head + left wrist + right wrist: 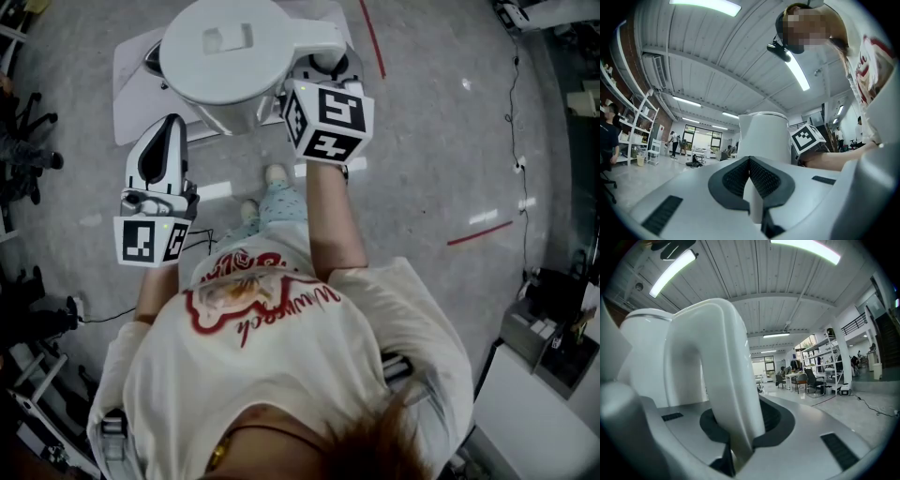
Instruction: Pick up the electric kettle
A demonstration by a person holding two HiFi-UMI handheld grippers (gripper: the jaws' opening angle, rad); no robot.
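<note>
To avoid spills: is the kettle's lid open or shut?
Shut: the lid lies flat on the electric kettle, with no gap showing.

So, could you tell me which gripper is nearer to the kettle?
Right. The right gripper grips the kettle by its handle; the left gripper is shut, empty, beside it.

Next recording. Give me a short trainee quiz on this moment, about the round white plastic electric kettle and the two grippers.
1. Which part of the round white plastic electric kettle does the right gripper clamp: A spout, B arched handle, C lid?
2. True or false: the left gripper touches the kettle.
3. Fill in: the left gripper's jaws are ___ with nothing between them.
Key: 1 B; 2 false; 3 shut.
</note>
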